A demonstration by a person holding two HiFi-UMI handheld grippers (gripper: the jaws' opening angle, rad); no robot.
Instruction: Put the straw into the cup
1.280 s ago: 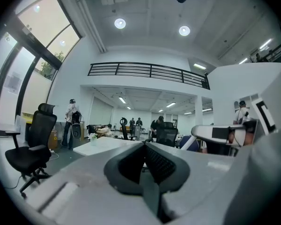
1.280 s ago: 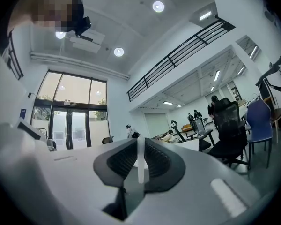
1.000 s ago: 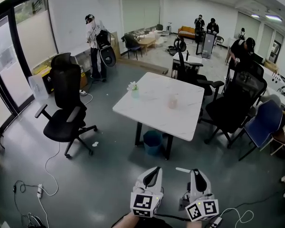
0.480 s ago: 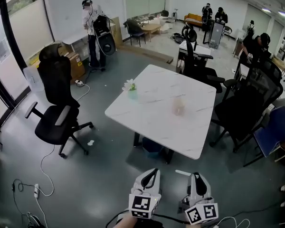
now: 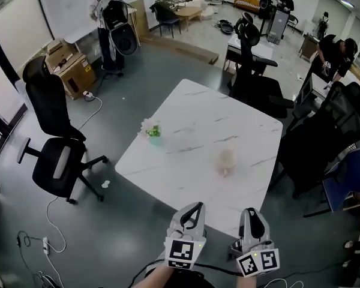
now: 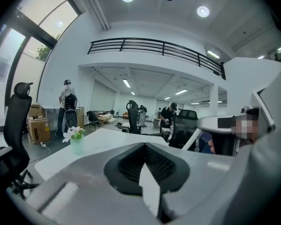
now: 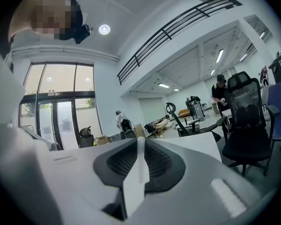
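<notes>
A pale pink translucent cup [image 5: 227, 161] stands on the white marble table [image 5: 195, 110], near its front edge. Both grippers hover side by side just short of that edge. The right gripper [image 5: 252, 212] is shut on a thin white straw [image 7: 140, 154], which runs up between its dark pads in the right gripper view. In the head view I cannot make the straw out. To its left, the left gripper [image 5: 195, 207] has its jaws shut with nothing between them. The cup lies ahead of the right gripper, a little to the left.
A small green vase of white flowers [image 5: 151, 129] stands on the table's left side. Black office chairs sit at the left [image 5: 53, 131] and right [image 5: 327, 134] of the table. Cables trail on the grey floor at the lower left. People stand far behind.
The table has come much closer and lower in the head view. Both grippers have advanced toward its front edge together, the straw staying in the right one.
</notes>
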